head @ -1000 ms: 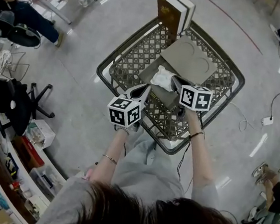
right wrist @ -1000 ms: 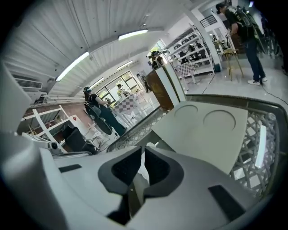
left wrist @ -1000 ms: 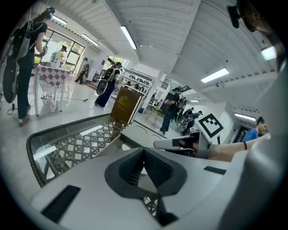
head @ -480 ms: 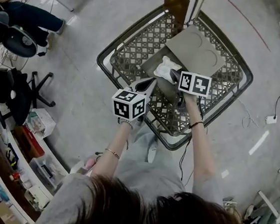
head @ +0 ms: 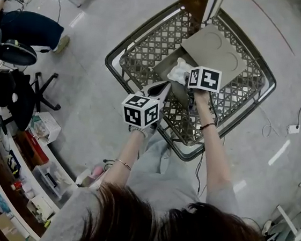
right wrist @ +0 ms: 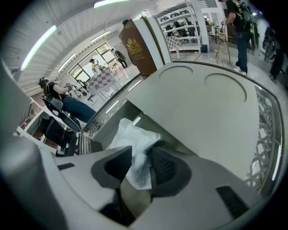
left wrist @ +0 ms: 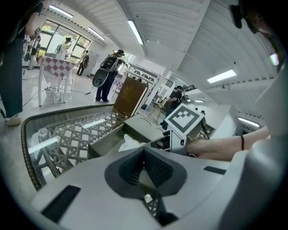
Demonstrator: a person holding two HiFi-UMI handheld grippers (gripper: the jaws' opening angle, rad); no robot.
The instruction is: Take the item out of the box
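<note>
A grey box (head: 165,74) stands in a wire basket (head: 114,71), its lid (head: 219,52) folded back. Inside lies a crumpled white bag (head: 179,70). My right gripper (head: 186,79) reaches into the box from the near side. In the right gripper view the white bag (right wrist: 135,143) sits between the jaws of this gripper (right wrist: 140,164); they are closing and both pads touch it. My left gripper (head: 162,89) hovers at the box's near left edge. Its jaws (left wrist: 144,164) are shut with nothing in them. The box (left wrist: 105,143) lies just beyond them.
Two upright books (head: 199,1) lean at the basket's far corner. The basket's rim and lattice walls surround the box on all sides. A person in a chair (head: 20,27) sits far left, shelves (head: 19,183) stand near left, and cables (head: 295,126) cross the floor at right.
My right gripper has moved forward over the box and onto the white bag. The left gripper has stayed at the box's near edge.
</note>
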